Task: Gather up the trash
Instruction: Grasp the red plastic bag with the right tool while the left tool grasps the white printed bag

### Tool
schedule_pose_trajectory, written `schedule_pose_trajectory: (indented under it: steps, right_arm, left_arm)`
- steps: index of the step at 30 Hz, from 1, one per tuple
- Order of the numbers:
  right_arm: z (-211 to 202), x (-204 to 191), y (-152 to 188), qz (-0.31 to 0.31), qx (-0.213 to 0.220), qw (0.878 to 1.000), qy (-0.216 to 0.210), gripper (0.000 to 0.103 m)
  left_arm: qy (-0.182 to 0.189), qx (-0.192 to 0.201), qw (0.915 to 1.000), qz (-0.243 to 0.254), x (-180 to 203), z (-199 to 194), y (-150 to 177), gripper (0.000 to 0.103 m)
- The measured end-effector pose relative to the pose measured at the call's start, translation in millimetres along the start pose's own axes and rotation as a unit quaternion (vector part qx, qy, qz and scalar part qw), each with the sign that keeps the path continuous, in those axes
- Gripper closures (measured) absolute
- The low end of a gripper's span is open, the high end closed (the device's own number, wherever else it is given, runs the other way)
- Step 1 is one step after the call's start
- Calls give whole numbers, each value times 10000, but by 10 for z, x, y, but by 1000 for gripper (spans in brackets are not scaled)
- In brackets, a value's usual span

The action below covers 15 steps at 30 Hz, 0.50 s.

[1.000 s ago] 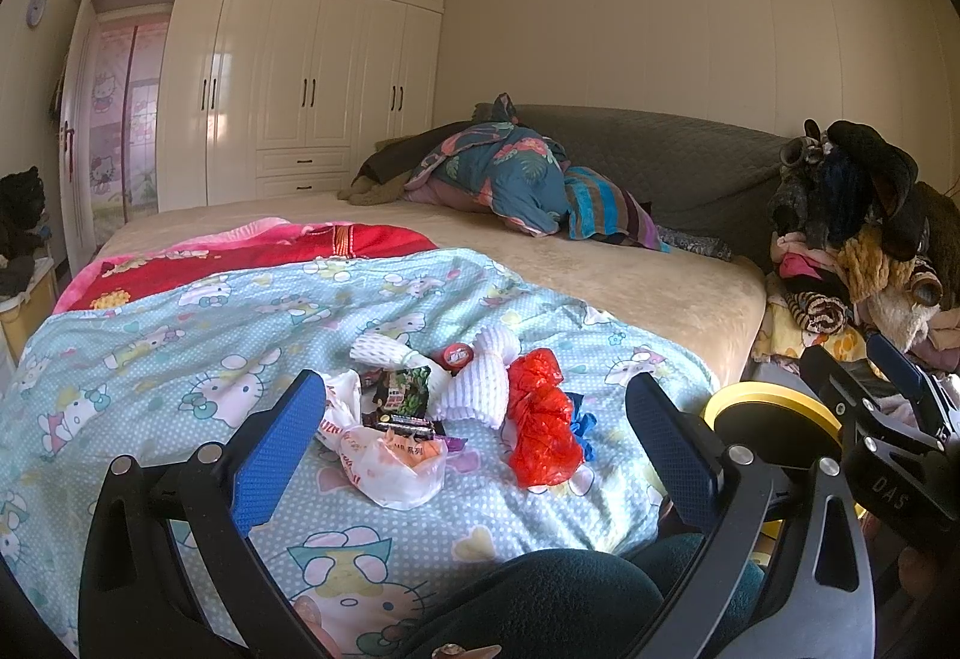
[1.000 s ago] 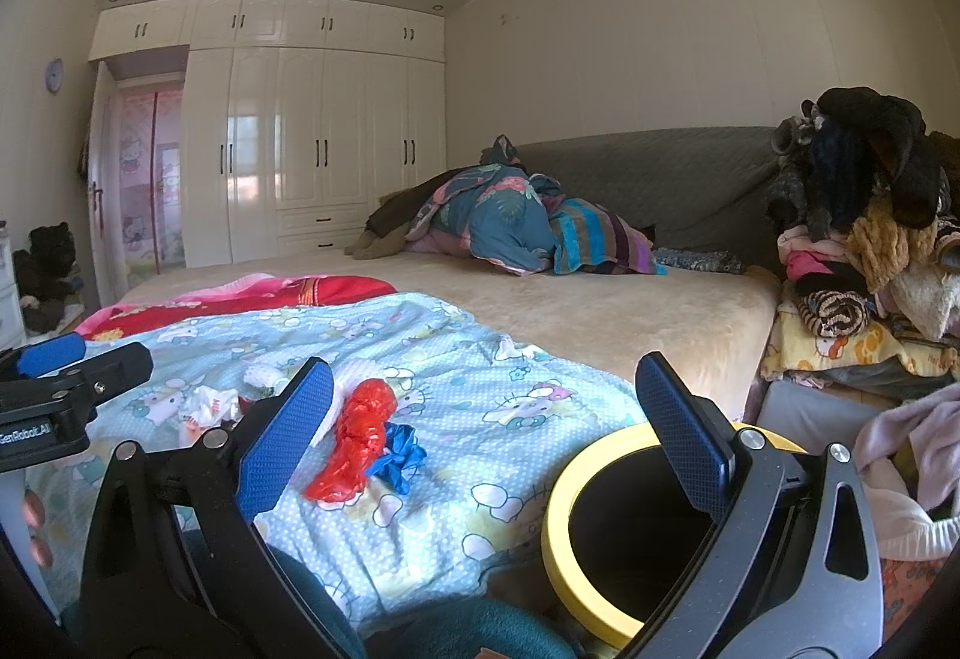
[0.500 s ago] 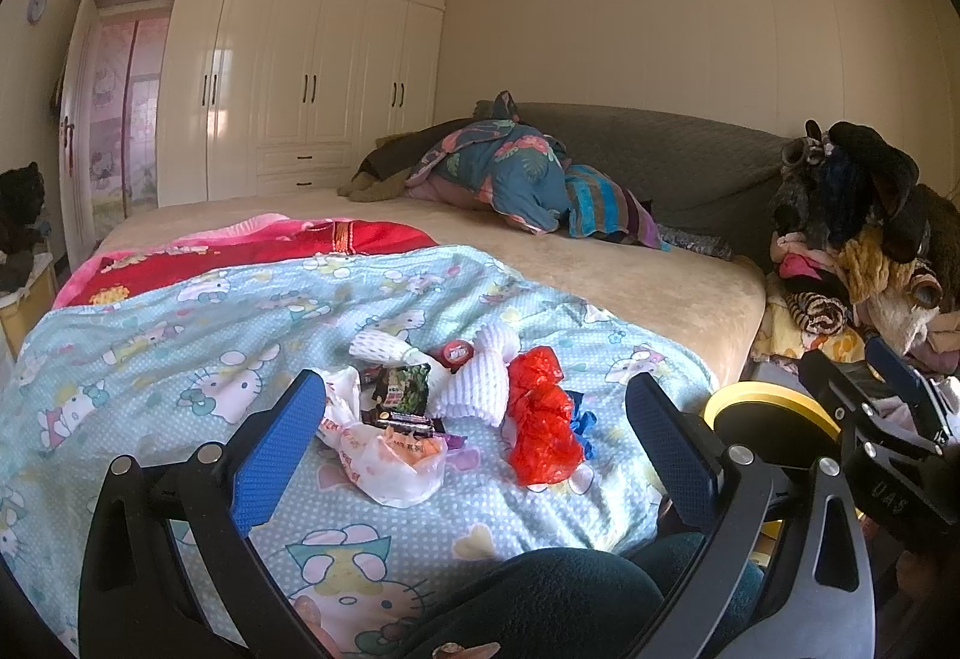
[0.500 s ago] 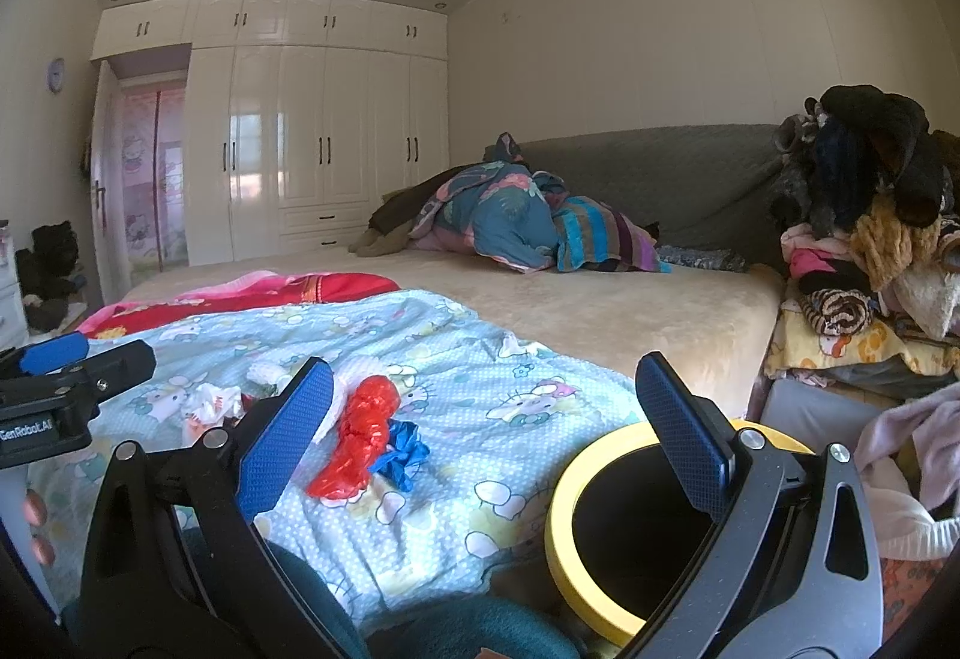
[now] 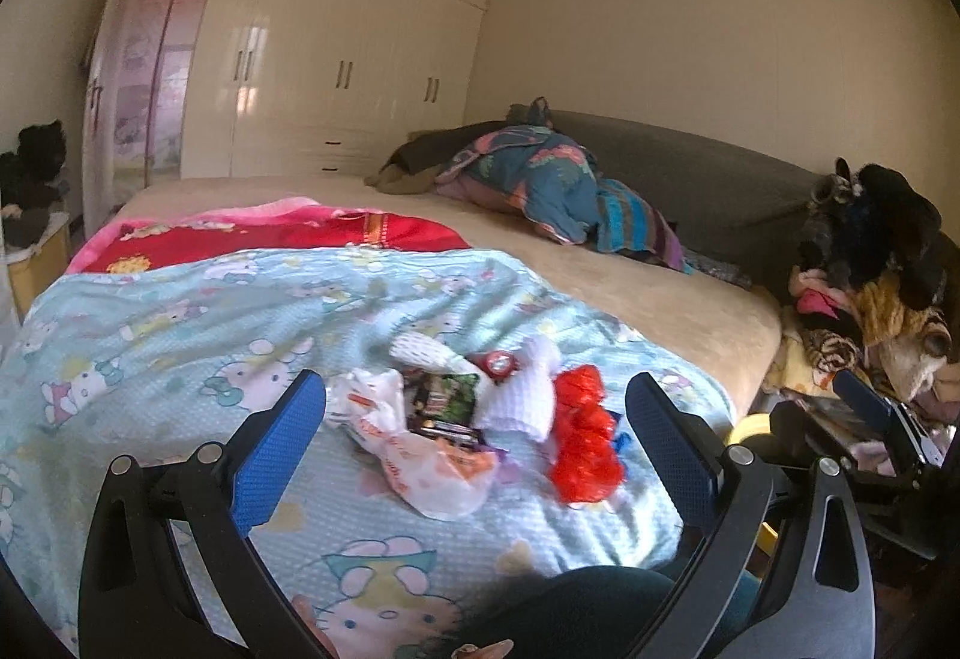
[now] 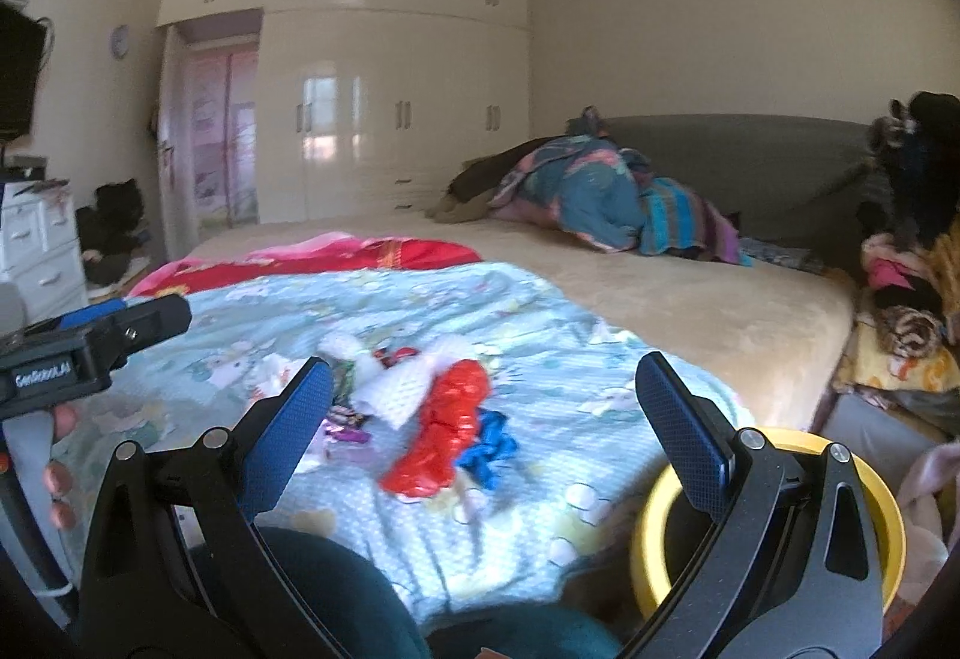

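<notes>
Both my left gripper [image 5: 474,428] and my right gripper [image 6: 483,413] hang spread wide and empty. The trash lies on the light-blue cartoon-print blanket [image 5: 180,335]: a crumpled red plastic bag [image 6: 447,434] at 12 o'clock from the right, a white-and-orange plastic bag [image 5: 420,455] ahead of the left. The yellow-rimmed round bin [image 6: 654,503] sits at 4 o'clock. I judge I should straddle one loose bag, pinching its bunched middle only, not the blanket.
</notes>
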State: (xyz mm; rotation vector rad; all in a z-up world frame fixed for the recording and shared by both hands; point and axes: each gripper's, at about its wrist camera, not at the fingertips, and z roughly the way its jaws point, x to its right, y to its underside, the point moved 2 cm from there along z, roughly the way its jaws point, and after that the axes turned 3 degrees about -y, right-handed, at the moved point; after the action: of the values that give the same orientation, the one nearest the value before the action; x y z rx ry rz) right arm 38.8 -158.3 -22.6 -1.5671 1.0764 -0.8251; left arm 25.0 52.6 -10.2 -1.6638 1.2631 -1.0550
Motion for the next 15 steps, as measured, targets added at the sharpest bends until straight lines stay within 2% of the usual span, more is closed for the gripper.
schedule_pose_trajectory:
  steps: [8, 11, 15]
  right_arm:
    - [241, -261, -77, -258, -218, 9984, -458, 10]
    - [294, -304, -124, -406, -151, 9977, -519, 10]
    - [453, -240, -161, -367, -285, 9974, -553, 10]
  left_arm:
    - [-442, 46, 9989, -147, -279, 60, -117, 6]
    - [-547, 114, 9982, -235, -412, 70, -135, 6]
    - [-721, -204, 9968, -272, -540, 222, -126, 6]
